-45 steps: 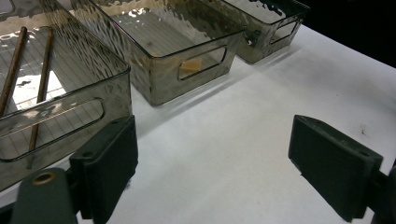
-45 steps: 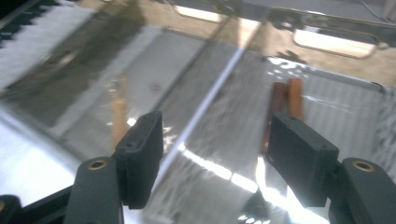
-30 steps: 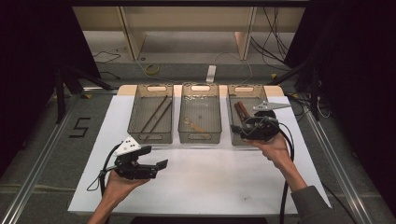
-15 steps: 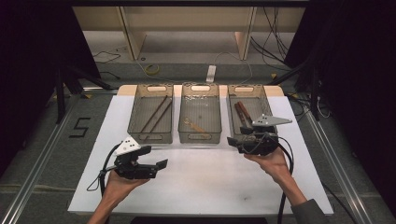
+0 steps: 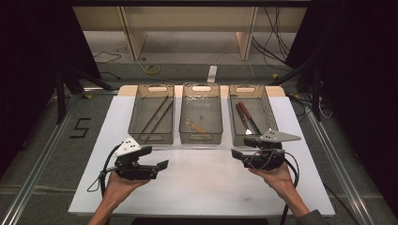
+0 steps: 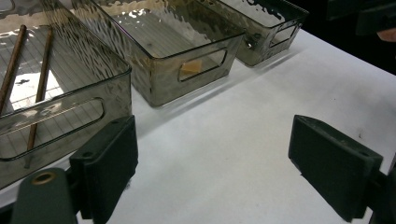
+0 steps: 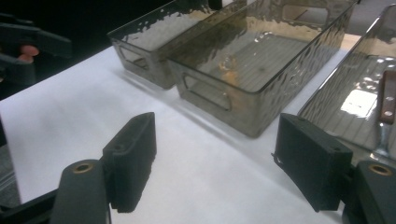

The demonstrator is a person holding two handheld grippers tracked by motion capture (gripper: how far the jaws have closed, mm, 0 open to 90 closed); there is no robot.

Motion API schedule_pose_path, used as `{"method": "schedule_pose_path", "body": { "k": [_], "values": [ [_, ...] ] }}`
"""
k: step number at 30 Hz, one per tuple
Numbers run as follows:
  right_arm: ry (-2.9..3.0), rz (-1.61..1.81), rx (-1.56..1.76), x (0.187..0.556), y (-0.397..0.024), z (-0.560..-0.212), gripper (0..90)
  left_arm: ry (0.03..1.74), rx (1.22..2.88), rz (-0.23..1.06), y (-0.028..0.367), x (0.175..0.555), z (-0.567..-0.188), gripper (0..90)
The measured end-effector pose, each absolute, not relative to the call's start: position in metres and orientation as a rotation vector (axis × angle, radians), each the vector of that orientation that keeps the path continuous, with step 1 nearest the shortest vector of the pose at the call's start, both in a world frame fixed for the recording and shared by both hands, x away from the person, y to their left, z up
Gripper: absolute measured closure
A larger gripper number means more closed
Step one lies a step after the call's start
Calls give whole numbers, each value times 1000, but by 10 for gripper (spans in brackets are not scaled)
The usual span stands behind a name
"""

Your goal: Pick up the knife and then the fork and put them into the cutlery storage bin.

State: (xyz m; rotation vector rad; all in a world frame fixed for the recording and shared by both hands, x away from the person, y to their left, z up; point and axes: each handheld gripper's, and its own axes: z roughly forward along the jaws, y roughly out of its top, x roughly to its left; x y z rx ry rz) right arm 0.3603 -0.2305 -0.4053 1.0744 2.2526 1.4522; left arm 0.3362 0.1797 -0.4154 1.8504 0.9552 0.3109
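Three smoky clear bins stand in a row on the white table (image 5: 202, 183). The left bin (image 5: 151, 139) holds two brown sticks (image 5: 157, 115). A pale wooden spoon (image 5: 197, 126) lies in the middle bin (image 5: 201, 139), and brown-handled knives (image 5: 246, 117) in the right bin (image 5: 270, 110). My left gripper (image 5: 162, 165) hovers over the table in front of the left bin, jaws open and empty (image 6: 212, 154). In front of the right bin my right gripper (image 5: 241, 147) points left, its jaws wide apart over bare table (image 7: 219, 158).
Beyond the table's far edge the floor has cables, a white power strip (image 5: 212, 74) and wooden shelf legs. A metal rail (image 5: 42, 159) runs along the table's left side, with a "5" marked on the floor. Dark curtains close both sides.
My right gripper has come back from above the right bin's front end toward the person and lower, to the table in front of that bin. The left gripper has stayed put.
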Motion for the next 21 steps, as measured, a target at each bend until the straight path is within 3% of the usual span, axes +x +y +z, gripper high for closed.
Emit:
{"method": "schedule_pose_path", "body": {
  "k": [21],
  "values": [
    [2245,1488,1079,325,-240,-429,240,957,1825,296,182,336,-415,153]
  ]
}}
